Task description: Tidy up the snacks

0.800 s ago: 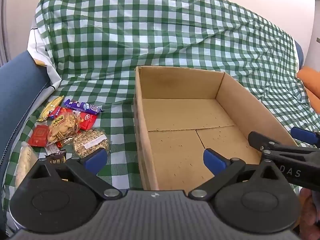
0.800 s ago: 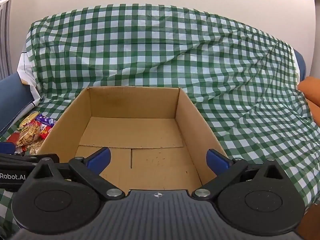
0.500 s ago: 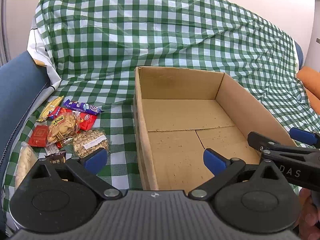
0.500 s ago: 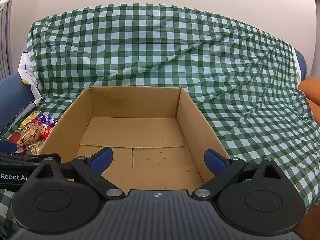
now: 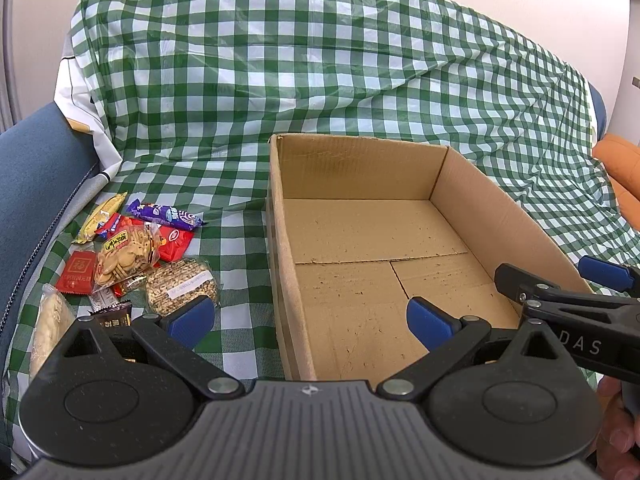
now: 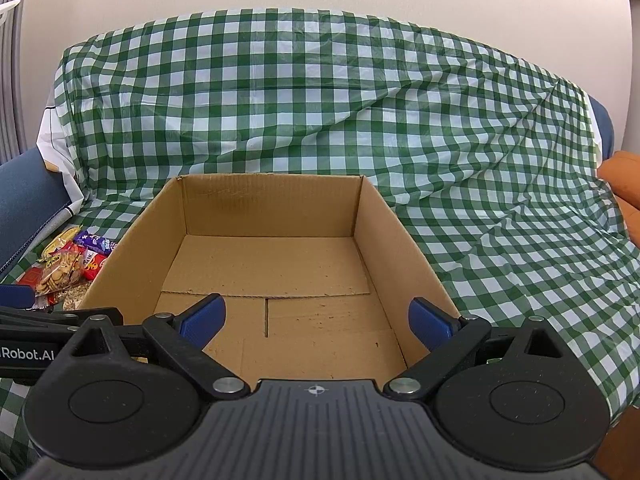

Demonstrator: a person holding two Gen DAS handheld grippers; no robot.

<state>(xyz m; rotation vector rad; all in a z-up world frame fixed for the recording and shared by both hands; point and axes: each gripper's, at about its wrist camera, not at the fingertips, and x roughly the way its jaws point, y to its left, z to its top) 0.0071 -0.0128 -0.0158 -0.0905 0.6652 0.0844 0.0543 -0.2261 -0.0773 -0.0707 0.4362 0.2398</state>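
Snacks [image 5: 136, 256] lie in a loose heap on the checked cloth [image 5: 240, 216], at the far left of my view, just left of the empty cardboard box [image 5: 280, 248]. I see my left gripper [image 5: 308, 316] gaping wide with nothing between its pads, its left finger [image 5: 192, 316] nearest the grain-bar packet [image 5: 182, 286]. My right gripper [image 6: 316, 318], equally wide and empty, hangs over the box's near edge. I judge the left hand nearer; the pile sits leftward and slightly ahead.

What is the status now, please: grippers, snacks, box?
Left gripper open, nothing held. Right gripper open, nothing held. Snacks all piled on the cloth left of the box; box empty. Nothing in the way.
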